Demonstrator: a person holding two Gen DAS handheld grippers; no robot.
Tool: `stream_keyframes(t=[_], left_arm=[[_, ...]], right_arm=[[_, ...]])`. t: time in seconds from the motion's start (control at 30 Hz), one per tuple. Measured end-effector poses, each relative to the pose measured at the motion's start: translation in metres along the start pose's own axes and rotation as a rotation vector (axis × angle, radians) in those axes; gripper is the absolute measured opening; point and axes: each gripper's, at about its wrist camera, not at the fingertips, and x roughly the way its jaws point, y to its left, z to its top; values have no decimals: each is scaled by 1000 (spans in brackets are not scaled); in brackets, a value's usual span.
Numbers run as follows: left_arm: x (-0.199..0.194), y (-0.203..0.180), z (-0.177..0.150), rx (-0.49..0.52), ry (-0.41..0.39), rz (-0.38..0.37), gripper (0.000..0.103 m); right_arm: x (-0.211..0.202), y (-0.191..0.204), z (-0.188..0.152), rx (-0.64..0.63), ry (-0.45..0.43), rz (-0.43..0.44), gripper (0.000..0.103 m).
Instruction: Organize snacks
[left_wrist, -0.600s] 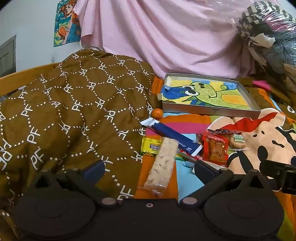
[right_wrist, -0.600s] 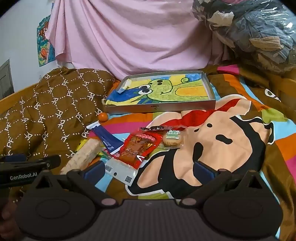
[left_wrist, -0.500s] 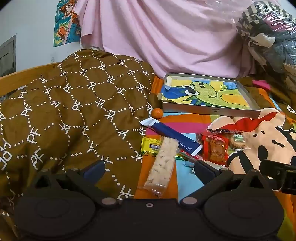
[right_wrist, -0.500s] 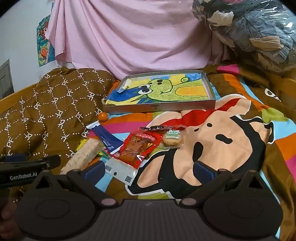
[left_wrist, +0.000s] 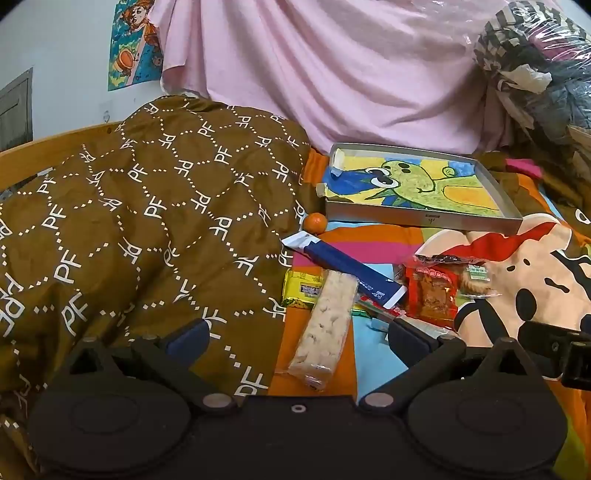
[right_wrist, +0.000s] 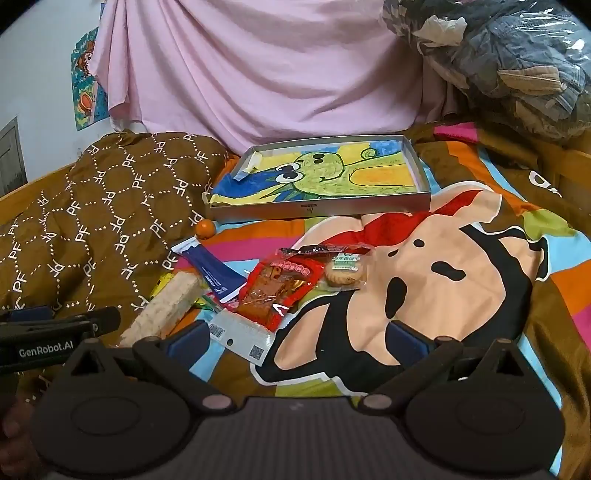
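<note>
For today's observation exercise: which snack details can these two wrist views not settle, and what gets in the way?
- Yellow packet: mostly under the long pale bar and blue packet, both views.
- Printed wording on the red packet: too small to read.
- Near end of the pale bar: behind the right gripper in the right wrist view.

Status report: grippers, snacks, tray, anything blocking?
Left gripper open, empty. Right gripper open, empty. Snack pile on bedspread, tray holds no snacks. Small orange before tray's corner; path clear.

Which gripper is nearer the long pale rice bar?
Left. The left gripper has the rice bar between its open fingers; the right gripper hovers further right, over the cartoon blanket.
</note>
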Motion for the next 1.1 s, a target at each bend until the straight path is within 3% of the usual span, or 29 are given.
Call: stream_keyframes(t=[1.1], left_arm=[[1, 1, -6, 0, 7, 0, 102]], right_arm=[[3, 1, -2, 7, 25, 8, 103]])
